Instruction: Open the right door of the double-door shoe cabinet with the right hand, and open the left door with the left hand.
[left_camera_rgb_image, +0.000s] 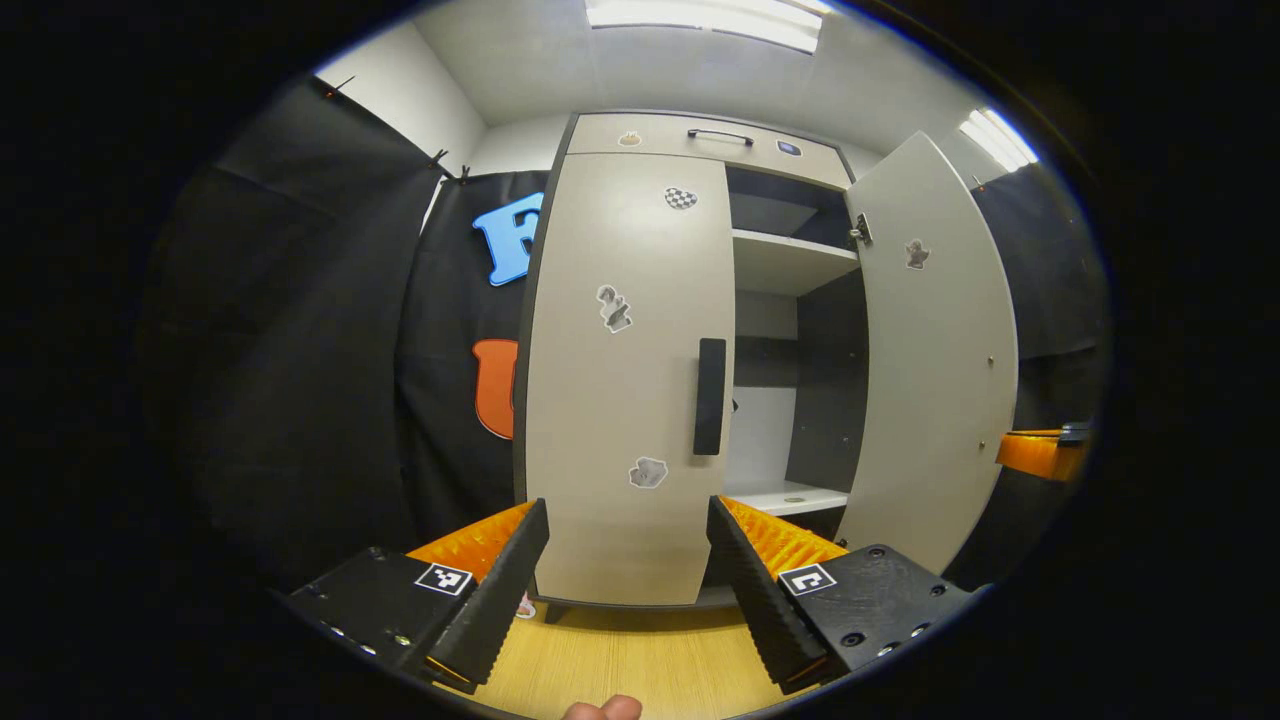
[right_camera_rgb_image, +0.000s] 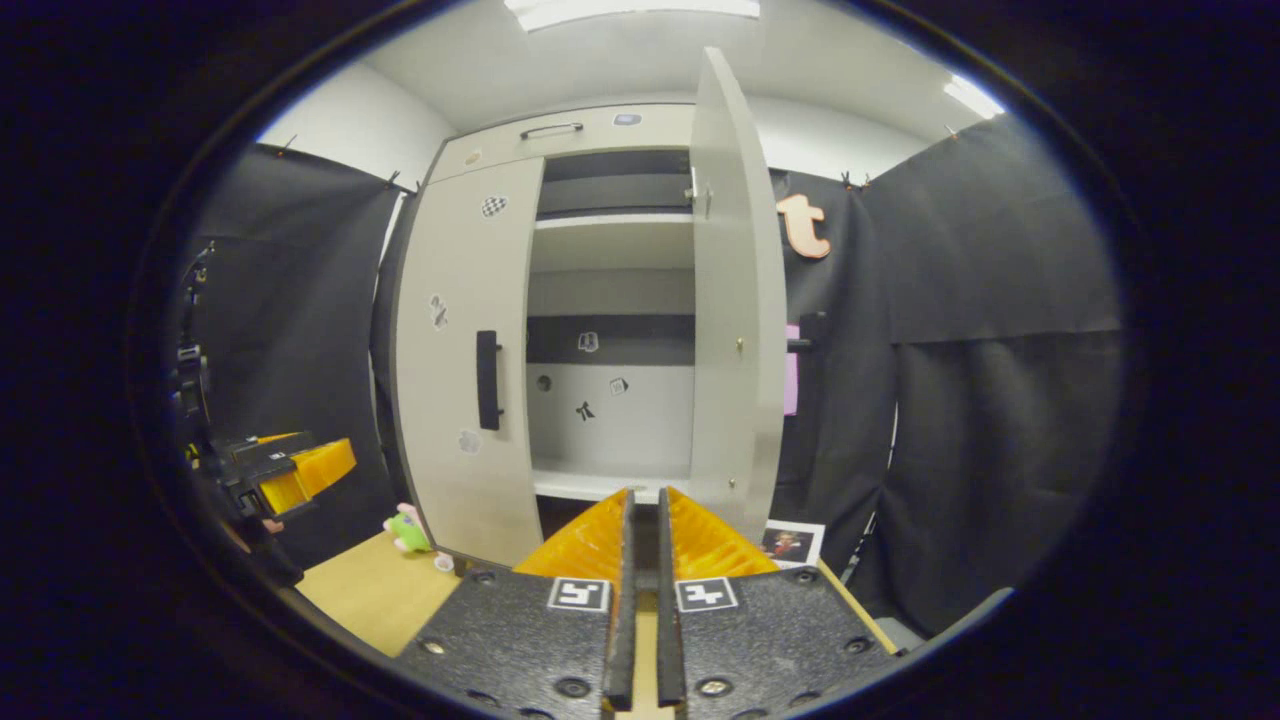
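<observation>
The beige shoe cabinet's left door (left_camera_rgb_image: 620, 380) is closed, its black vertical handle (left_camera_rgb_image: 710, 396) at the inner edge. The right door (left_camera_rgb_image: 940, 350) stands swung wide, baring shelves (left_camera_rgb_image: 790, 260) inside. My left gripper (left_camera_rgb_image: 628, 510) is open, a short way in front of the left door and below the handle, nothing between its fingers. In the right gripper view the closed left door (right_camera_rgb_image: 465, 360), its handle (right_camera_rgb_image: 488, 380) and the open right door (right_camera_rgb_image: 735, 300) seen almost edge-on lie ahead. My right gripper (right_camera_rgb_image: 645, 495) is shut on nothing, back from the cabinet.
A top drawer (left_camera_rgb_image: 700, 140) with a black handle runs above the doors. The cabinet stands on a wooden surface (left_camera_rgb_image: 620, 660). A green toy (right_camera_rgb_image: 408, 530) lies by the left corner, a photo card (right_camera_rgb_image: 790, 543) by the right. Black cloth walls flank both sides.
</observation>
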